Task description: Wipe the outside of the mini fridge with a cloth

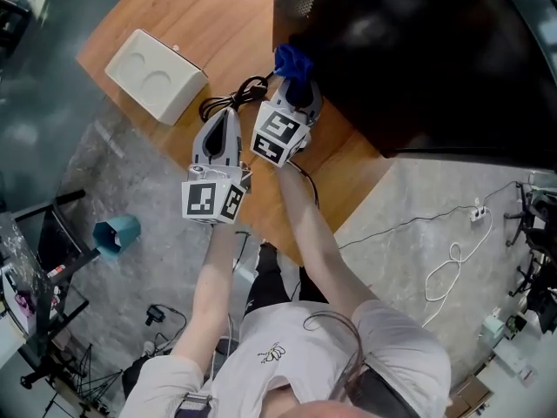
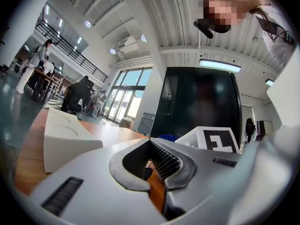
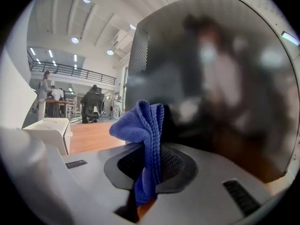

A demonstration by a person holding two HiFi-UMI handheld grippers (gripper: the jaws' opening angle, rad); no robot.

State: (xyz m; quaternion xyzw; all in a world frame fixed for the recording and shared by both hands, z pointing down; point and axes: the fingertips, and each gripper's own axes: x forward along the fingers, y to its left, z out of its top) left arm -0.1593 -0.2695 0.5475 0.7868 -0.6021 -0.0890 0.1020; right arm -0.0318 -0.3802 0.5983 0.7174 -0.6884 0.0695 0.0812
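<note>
The black mini fridge (image 1: 409,50) stands on the wooden table at the upper right of the head view; its glossy front (image 3: 220,83) fills the right gripper view. A blue cloth (image 1: 292,61) is pinched in my right gripper (image 1: 294,84), which is shut on it close to the fridge's lower left corner. In the right gripper view the blue cloth (image 3: 146,139) sticks up bunched between the jaws. My left gripper (image 1: 228,118) lies just left of the right one, jaws shut with nothing between them. In the left gripper view the fridge (image 2: 199,102) stands ahead.
A white box (image 1: 155,75) with two round dents sits on the wooden table (image 1: 218,24) to the left. A black cable (image 1: 233,98) coils between the box and the grippers. A teal bin (image 1: 117,233) and white cables (image 1: 452,268) lie on the floor below.
</note>
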